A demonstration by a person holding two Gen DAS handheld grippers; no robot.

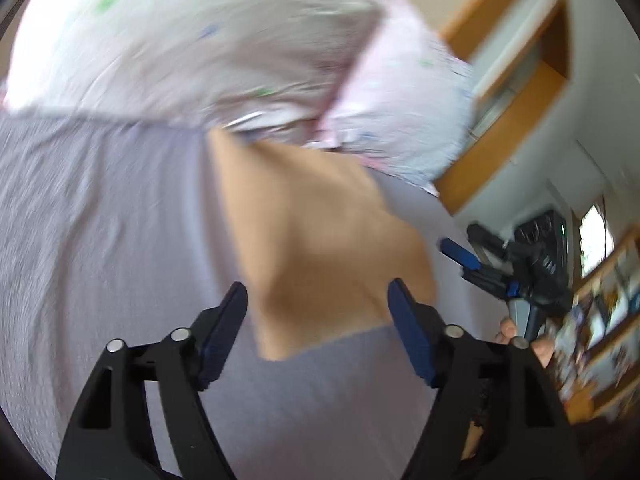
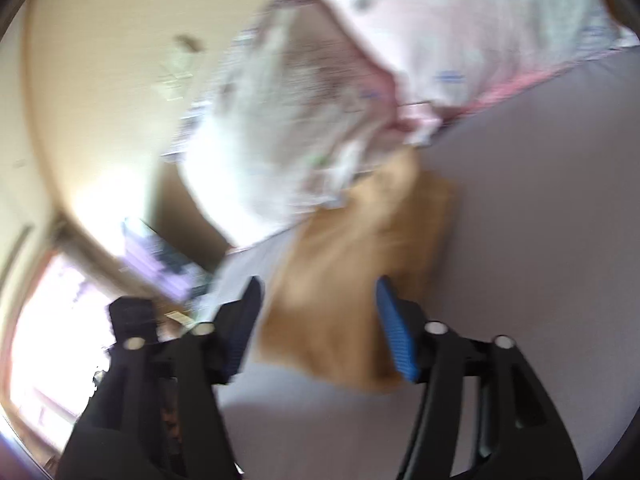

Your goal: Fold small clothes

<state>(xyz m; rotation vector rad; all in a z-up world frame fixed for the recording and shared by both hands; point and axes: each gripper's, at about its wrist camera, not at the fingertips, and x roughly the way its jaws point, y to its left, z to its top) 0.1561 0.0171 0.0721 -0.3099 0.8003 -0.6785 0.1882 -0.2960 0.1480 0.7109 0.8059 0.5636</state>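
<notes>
Your left gripper (image 1: 318,330) & right gripper (image 2: 318,328) both have jaws spread wide, holding nothing. The tan cloth (image 1: 320,248) lies flat on the purple sheet (image 1: 100,240), looks folded already. The pale clothes pile (image 1: 200,40) behind it is prob still left to fold.

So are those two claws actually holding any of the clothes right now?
No. Both the left gripper and the right gripper are open with nothing between their fingers; the folded tan garment lies on the lavender sheet beneath them.
</notes>
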